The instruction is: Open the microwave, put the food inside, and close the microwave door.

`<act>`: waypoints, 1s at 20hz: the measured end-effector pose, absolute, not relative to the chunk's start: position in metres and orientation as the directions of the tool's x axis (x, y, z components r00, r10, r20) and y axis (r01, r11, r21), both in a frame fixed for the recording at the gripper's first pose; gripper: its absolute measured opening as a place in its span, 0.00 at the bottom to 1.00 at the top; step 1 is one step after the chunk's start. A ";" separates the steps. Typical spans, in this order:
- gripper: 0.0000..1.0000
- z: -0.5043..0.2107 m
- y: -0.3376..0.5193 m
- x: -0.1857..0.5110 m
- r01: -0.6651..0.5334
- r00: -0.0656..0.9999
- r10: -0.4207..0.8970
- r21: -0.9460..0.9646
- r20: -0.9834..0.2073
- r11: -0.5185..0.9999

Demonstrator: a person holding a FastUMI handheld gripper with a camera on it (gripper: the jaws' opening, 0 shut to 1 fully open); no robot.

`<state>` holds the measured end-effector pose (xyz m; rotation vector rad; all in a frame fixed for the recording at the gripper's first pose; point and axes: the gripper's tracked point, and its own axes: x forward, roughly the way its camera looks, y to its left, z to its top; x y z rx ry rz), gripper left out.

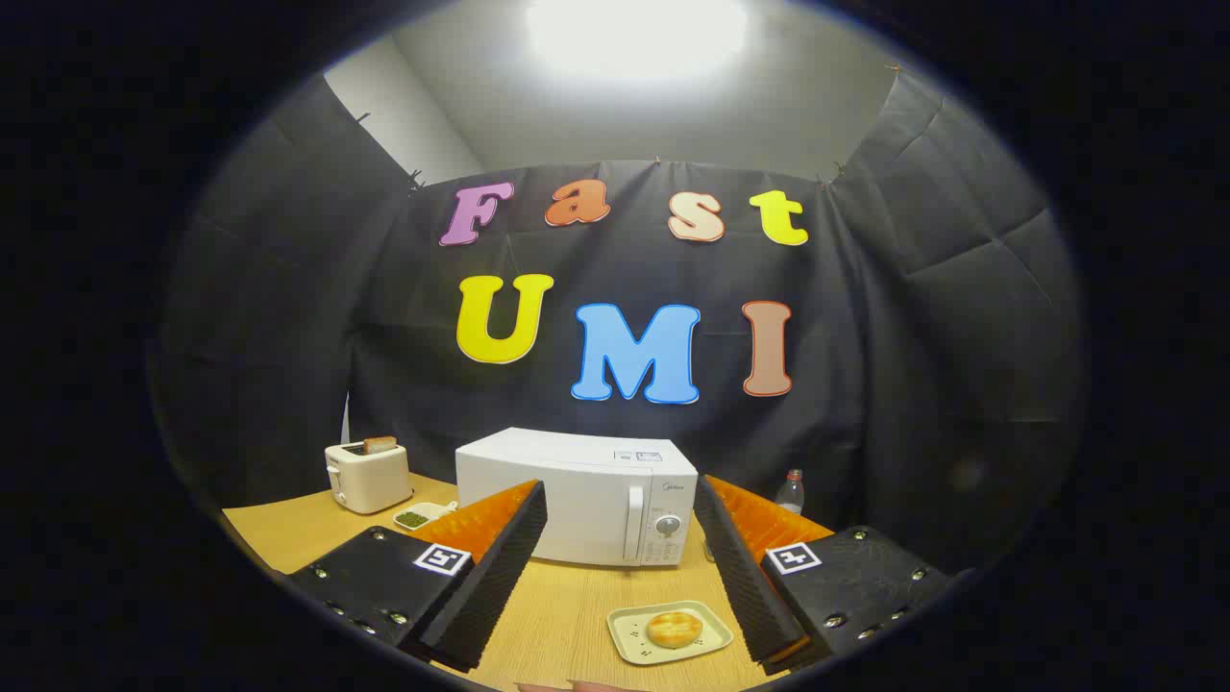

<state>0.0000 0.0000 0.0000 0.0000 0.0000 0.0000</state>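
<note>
Tongs (620,548) spread, empty | bun (674,629) on tray (629,642) | microwave (577,495) closed

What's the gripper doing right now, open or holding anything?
Gripper: open, fingers spread wide and holding nothing; the plate with the food lies between them, and the microwave, door shut, stands beyond.
</note>
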 end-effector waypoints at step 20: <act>0.96 -0.001 0.005 0.004 -0.005 1.000 0.005 0.004 0.008 1.000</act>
